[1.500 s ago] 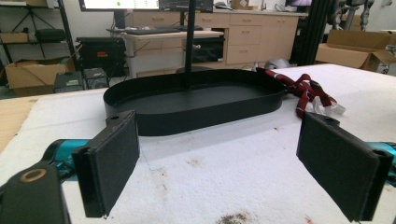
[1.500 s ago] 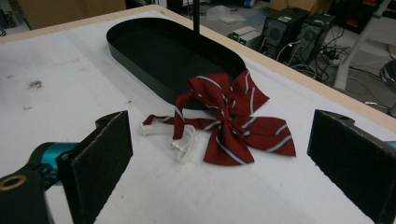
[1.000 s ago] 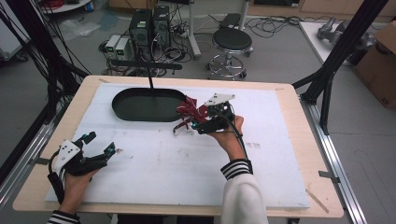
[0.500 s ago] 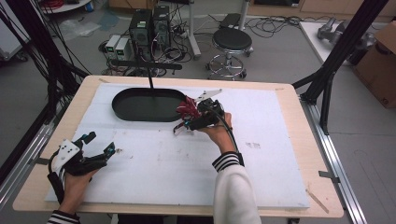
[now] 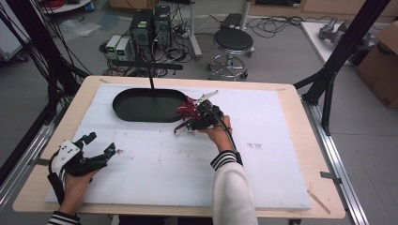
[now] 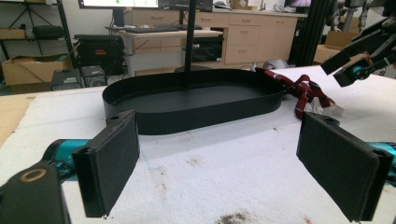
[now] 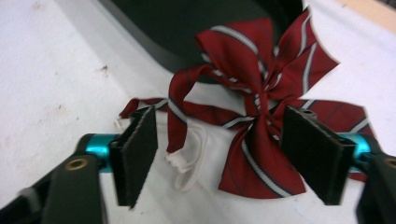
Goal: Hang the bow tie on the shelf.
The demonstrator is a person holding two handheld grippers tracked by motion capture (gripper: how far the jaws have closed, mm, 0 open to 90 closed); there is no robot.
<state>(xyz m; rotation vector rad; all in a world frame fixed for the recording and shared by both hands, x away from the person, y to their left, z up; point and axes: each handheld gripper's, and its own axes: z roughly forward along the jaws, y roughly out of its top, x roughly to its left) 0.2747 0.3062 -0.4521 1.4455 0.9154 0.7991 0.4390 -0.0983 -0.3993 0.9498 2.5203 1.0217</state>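
Note:
A red bow tie (image 5: 187, 108) with white and dark stripes lies on the white board against the right end of a black oval tray (image 5: 123, 108). My right gripper (image 5: 199, 118) is lowered over it. In the right gripper view the bow tie (image 7: 261, 84) and its white elastic loop (image 7: 187, 163) lie between the jaws of the right gripper (image 7: 224, 154). The jaws have just been closing, but the pads stand off the cloth. My left gripper (image 5: 100, 143) rests at the front left, open and empty. The left gripper view looks between the wide pads of the left gripper (image 6: 224, 163) at the tray (image 6: 187, 100).
A thin black pole (image 5: 150, 77) rises behind the tray. The white foam board (image 5: 164, 173) covers most of the wooden table (image 5: 300, 117). Black frame posts stand at both sides; a stool and computers sit on the floor beyond.
My right gripper has moved left and down onto the bow tie, and its jaws have narrowed around it. The left gripper has stayed put.

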